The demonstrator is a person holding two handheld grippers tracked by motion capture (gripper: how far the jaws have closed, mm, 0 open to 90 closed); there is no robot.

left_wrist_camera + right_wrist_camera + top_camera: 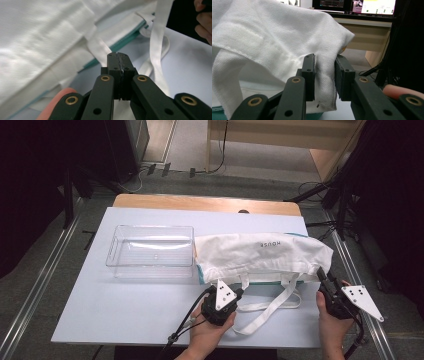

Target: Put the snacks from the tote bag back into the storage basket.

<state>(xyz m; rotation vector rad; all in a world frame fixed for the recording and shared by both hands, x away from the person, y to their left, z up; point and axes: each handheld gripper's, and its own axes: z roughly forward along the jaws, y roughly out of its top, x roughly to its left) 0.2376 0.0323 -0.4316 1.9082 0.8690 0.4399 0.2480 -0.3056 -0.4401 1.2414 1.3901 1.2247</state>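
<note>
I am holding my left gripper (239, 293) near the front edge of the white table (125, 310), just in front of the white tote bag (260, 256). In the left gripper view its jaws are pressing flat together, and a white strap handle (100, 51) of the bag is running straight into their tips; whether the strap is actually caught between them I cannot tell, since the pads are meeting with no visible gap. A second loop of the same webbing (270, 307) is lying on the table to the right of that gripper, curling back toward the bag's near hem.

I am holding my right gripper (322, 276) at the near right corner of the bag. In the right gripper view its jaws are standing a little apart with a fold of the bag's woven cloth (325, 72) hanging between them, touching the left pad; the fingers are not yet squeezing it tight.

The bag itself is lying on its side across the right half of the table, its mouth edge facing me, with a teal lining (200, 276) peeking out at its lower left.

Farther left, just beside the bag's left end, a clear plastic bin (150, 251) is standing upright on the table.
</note>
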